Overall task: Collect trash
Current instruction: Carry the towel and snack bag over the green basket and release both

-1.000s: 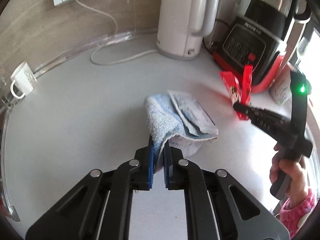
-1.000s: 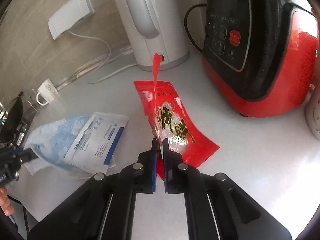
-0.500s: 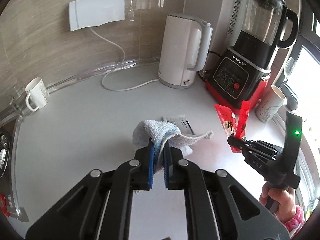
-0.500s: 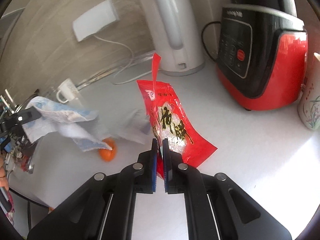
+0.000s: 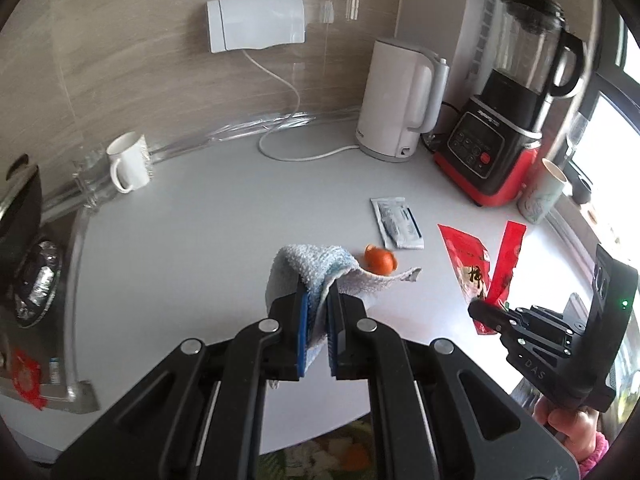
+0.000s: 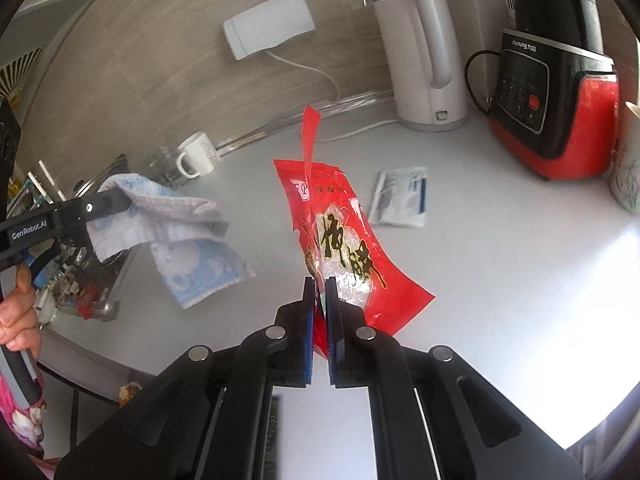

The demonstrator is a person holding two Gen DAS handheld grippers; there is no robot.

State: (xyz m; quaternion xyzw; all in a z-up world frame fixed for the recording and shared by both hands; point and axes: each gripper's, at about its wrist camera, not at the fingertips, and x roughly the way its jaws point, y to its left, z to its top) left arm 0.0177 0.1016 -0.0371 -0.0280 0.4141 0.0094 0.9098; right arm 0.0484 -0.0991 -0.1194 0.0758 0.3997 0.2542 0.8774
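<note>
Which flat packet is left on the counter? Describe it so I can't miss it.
Start at the white kettle by the wall and come forward across the grey counter. The packet lies flat there, just beyond the orange peel. It is white with blue print, unlike the red wrapper.

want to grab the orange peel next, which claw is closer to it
Left. The left claw, shut on the towel, hangs just in front of the orange peel. The right claw, shut on the red wrapper, is farther off to its right.
</note>
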